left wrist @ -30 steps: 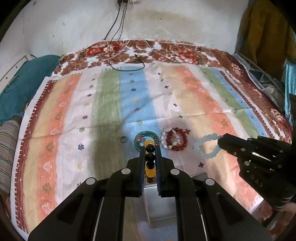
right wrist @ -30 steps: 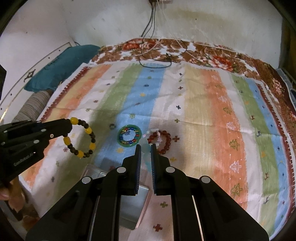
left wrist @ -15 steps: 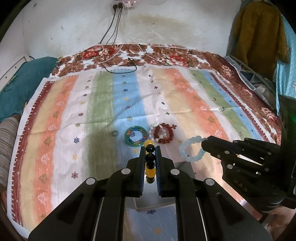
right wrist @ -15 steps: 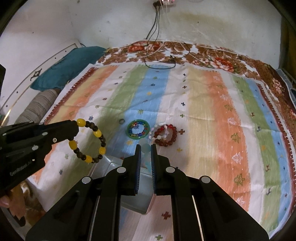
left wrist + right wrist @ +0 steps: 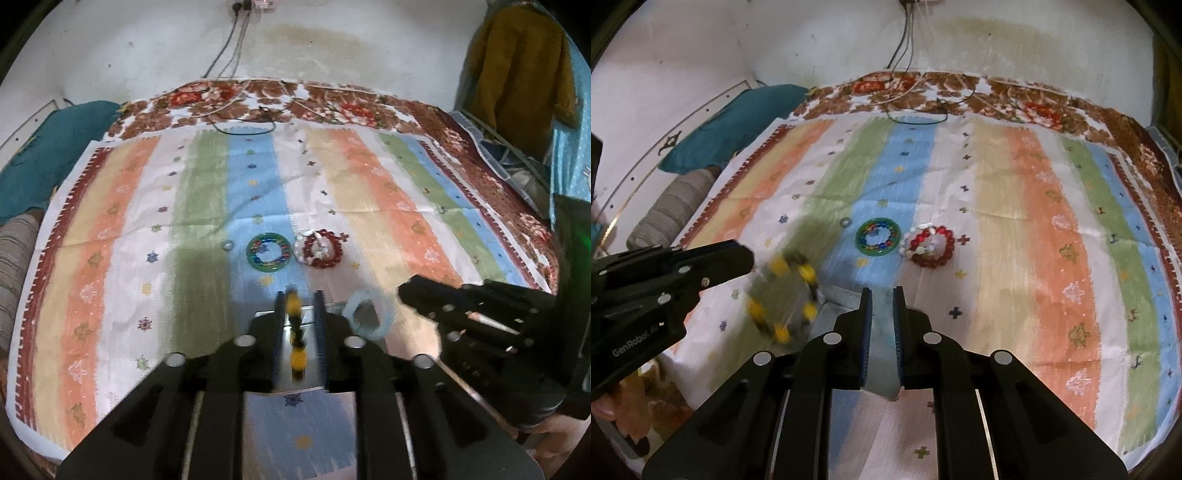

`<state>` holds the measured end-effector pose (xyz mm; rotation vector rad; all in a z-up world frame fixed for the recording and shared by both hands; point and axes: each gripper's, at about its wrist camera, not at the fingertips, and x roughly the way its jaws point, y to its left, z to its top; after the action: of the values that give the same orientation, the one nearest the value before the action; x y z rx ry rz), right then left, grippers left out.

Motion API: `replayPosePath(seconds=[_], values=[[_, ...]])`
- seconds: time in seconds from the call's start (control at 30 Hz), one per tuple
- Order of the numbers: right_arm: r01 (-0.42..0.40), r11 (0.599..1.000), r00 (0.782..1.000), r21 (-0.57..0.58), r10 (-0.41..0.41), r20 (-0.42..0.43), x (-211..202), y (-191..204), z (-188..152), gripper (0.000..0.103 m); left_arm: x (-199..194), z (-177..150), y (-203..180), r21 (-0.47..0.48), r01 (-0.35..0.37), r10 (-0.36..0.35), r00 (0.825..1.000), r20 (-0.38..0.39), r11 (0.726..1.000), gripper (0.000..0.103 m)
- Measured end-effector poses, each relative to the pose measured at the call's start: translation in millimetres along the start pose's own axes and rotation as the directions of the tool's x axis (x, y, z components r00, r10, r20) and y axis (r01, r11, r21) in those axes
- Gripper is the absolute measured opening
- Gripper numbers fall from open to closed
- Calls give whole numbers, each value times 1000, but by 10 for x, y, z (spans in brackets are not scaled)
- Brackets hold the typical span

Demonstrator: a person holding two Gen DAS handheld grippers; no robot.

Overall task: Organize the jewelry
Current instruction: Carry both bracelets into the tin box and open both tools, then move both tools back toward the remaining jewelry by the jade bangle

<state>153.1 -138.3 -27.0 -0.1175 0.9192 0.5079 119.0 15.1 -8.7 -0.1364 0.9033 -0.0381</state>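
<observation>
1. Bed: striped cloth [image 5: 207, 206] in orange, green, blue and white with small motifs, laid over a brown floral bedspread [image 5: 332, 107].
2. Room: stained white wall [image 5: 997, 48] behind; cables [image 5: 229, 48] drop from a socket onto the bedspread. Teal pillow [image 5: 738, 125] and a grey striped bolster [image 5: 672, 210] at the left edge; mustard garment [image 5: 517, 62] hanging at right.
3. On the cloth, mid-bed: green bangle [image 5: 269, 252], red bead bracelet [image 5: 320, 248] just right of it, small ring [image 5: 228, 245] just left.
4. Metal tray [image 5: 842, 302] lies on the near edge, under both grippers.
5. Left gripper [image 5: 299, 299]: fingers spread, yellow-black bead bracelet [image 5: 783, 295] between them over the tray, blurred; contact unclear.
6. Right gripper [image 5: 882, 295]: fingers parted around the pale blue bracelet [image 5: 369, 314]; grip unclear.
</observation>
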Motion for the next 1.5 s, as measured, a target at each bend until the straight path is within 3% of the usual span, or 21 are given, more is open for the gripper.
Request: replayPosePath(seconds=[0.03, 0.07, 0.1, 0.27, 0.33, 0.73, 1.0, 1.5], values=[[6, 1000, 1000, 4, -6, 3, -4, -13, 8, 22, 1, 12, 33, -9, -12, 12, 1000, 6, 1000, 31], [10, 1000, 1000, 13, -10, 7, -9, -39, 16, 39, 2, 15, 62, -18, -22, 22, 1000, 8, 1000, 33], [11, 1000, 1000, 20, -11, 8, -6, -57, 20, 43, 12, 26, 97, -29, -35, 36, 999, 8, 999, 35], [31, 999, 999, 20, -31, -15, 81, -128, 54, 44, 85, 97, 280, -74, -85, 85, 996, -1, 994, 45], [36, 999, 999, 20, -35, -20, 110, -139, 66, 45, 117, 117, 316, -86, -94, 94, 996, -5, 992, 54], [69, 998, 997, 13, -69, -32, 272, -186, 178, 64, 392, 244, 477, -92, -139, 135, 990, -51, 986, 74], [78, 997, 996, 23, -77, -42, 407, -261, 268, 80, 577, 321, 589, -113, -143, 135, 988, -75, 983, 83], [139, 989, 987, 44, -135, -84, 768, -464, 403, 81, 955, 481, 630, -107, -172, 161, 982, -102, 979, 89]])
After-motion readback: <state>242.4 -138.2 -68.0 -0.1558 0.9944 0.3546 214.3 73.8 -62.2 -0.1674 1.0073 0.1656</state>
